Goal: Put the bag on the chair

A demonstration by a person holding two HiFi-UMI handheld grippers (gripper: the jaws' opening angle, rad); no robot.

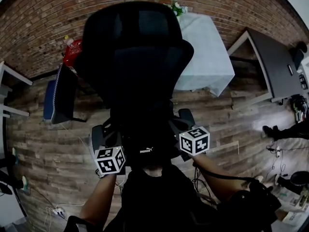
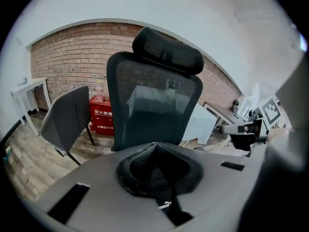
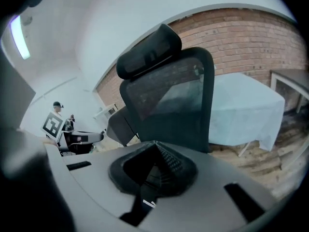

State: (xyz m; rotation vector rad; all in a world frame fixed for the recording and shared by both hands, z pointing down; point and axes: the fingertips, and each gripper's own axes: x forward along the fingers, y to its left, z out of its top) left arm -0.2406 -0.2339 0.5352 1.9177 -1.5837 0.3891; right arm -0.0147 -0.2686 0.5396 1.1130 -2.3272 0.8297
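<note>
- Far left, a grey side chair (image 1: 63, 93) stands on the wood floor (image 1: 43, 149), with a red box (image 1: 72, 52) just behind it against the brick wall (image 1: 43, 23).
- Centre stage, the black office chair (image 1: 135, 57). Its mesh back and headrest rise straight ahead of both grippers and fill the middle of each gripper view.
- To the right of it sits a table under a white cloth (image 1: 203, 52), close behind the chair back, with small flowers (image 1: 176, 7) at the far edge of its tabletop.
- Further right is a dark desk (image 1: 273, 66), well apart from the chair, with cables and gear on the floor beside it.
- Now the left gripper (image 1: 107, 146). In its own view the jaws are pressed together with only a narrow gap, clamped on a black strap (image 2: 161, 187) of the bag, which runs down out of the jaws.
- The bag (image 1: 145, 146), black with a small white logo, hangs between the two grippers. It is tight against the front of the office chair and close to the person's chest. It is too dark to tell whether it touches the seat.
- The right gripper (image 1: 186, 129) mirrors the left one. Its jaws are closed tight on another black strap (image 3: 145, 197) of the bag.
</note>
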